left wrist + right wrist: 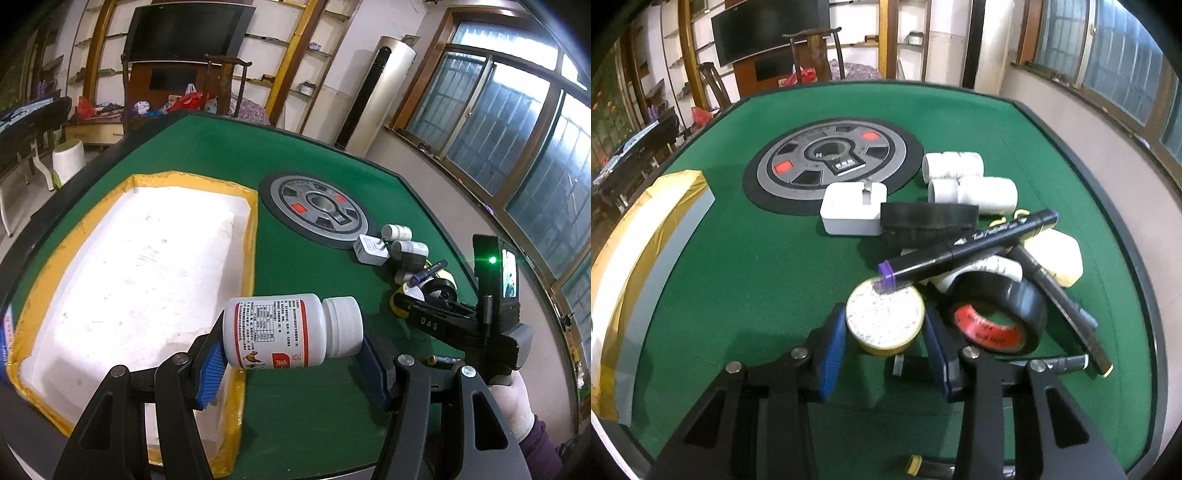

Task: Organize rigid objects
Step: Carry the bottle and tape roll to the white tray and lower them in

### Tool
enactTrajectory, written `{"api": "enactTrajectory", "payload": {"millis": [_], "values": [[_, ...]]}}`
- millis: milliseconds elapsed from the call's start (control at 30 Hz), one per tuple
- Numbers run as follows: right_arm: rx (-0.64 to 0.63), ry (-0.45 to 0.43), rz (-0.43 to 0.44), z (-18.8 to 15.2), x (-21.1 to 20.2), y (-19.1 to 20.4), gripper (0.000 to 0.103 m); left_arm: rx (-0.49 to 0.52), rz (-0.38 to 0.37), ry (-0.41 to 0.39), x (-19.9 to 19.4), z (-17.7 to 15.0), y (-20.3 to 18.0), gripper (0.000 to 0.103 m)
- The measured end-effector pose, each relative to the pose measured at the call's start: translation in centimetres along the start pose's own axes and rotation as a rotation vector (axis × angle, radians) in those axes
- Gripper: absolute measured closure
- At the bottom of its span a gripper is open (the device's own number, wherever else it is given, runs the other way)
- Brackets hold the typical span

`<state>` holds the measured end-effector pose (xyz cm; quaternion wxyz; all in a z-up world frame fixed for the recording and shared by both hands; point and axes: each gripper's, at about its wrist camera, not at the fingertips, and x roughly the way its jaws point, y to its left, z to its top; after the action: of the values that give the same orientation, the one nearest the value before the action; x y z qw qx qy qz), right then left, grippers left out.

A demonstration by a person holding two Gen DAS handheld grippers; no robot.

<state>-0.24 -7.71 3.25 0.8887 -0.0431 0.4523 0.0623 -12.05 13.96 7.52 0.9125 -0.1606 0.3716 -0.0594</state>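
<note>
A white plastic pill bottle with a red-bordered label (286, 332) lies sideways, clamped end to end between the blue-padded fingers of the left gripper (291, 363), its base against the left pad and its ribbed white cap against the right. Bottle and gripper are held above the green felt table (306, 406), at the near right edge of a white foam tray with yellow taped rim (140, 266), which sits on the table's left side.

On the right, the right gripper (884, 341) straddles a short round yellow tin with a speckled white lid (884, 319); its blue pads flank the tin closely, though whether they press on it cannot be told. A black marker with a purple band (967, 247) rests its tip on the tin's lid. Just beside the tin stands a black roll of tape with a red core (997, 314). Farther back in the same pile lie a white square plug adapter (853, 208), two white bottles on their sides (967, 181) and a black curved strip (929, 218), all near the grey round centre panel (833, 157) of the table.
</note>
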Motion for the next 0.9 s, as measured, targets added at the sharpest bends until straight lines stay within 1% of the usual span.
{"api": "enactTrajectory", "payload": {"millis": [33, 133, 167, 233, 333, 400, 467, 567, 700, 767, 900], "values": [[-0.002, -0.003, 0.008, 0.0, 0.0, -0.1, 0.064, 0.007, 0.012, -0.003, -0.5, 0.0, 0.1, 0.037], [0.038, -0.023, 0.114, -0.2, -0.7, -0.8, 0.064, 0.035, 0.063, -0.016, -2.6, -0.3, 0.3, 0.037], [0.045, -0.024, 0.136, -0.2, -1.0, -0.9, 0.064, 0.041, 0.081, -0.027, -3.4, -0.3, 0.4, 0.037], [0.067, -0.025, 0.195, -0.3, -2.2, -0.8, 0.064, 0.037, 0.106, -0.054, -5.2, -0.3, 1.1, 0.037], [0.082, -0.043, 0.311, -0.1, -4.9, 0.0, 0.064, 0.025, 0.153, -0.099, -7.6, 0.7, 2.1, 0.037], [0.06, -0.082, 0.381, 0.5, -7.0, 1.3, 0.064, 0.004, 0.158, -0.126, -8.9, 1.8, 2.8, 0.037], [0.034, -0.116, 0.426, 1.1, -8.5, 2.3, 0.064, -0.013, 0.156, -0.147, -9.9, 2.9, 3.2, 0.037], [0.001, -0.152, 0.484, 2.2, -10.2, 3.6, 0.064, -0.024, 0.146, -0.158, -10.7, 4.0, 3.3, 0.037], [-0.031, -0.17, 0.542, 3.6, -10.9, 4.9, 0.064, 0.004, 0.157, -0.145, -10.8, 4.9, 3.1, 0.037], [-0.035, -0.171, 0.551, 3.7, -10.8, 5.3, 0.064, 0.01, 0.158, -0.132, -10.6, 5.3, 3.2, 0.037], [-0.04, -0.146, 0.574, 3.1, -10.3, 5.7, 0.064, 0.004, 0.152, -0.091, -8.4, 6.9, 4.0, 0.037]]}}
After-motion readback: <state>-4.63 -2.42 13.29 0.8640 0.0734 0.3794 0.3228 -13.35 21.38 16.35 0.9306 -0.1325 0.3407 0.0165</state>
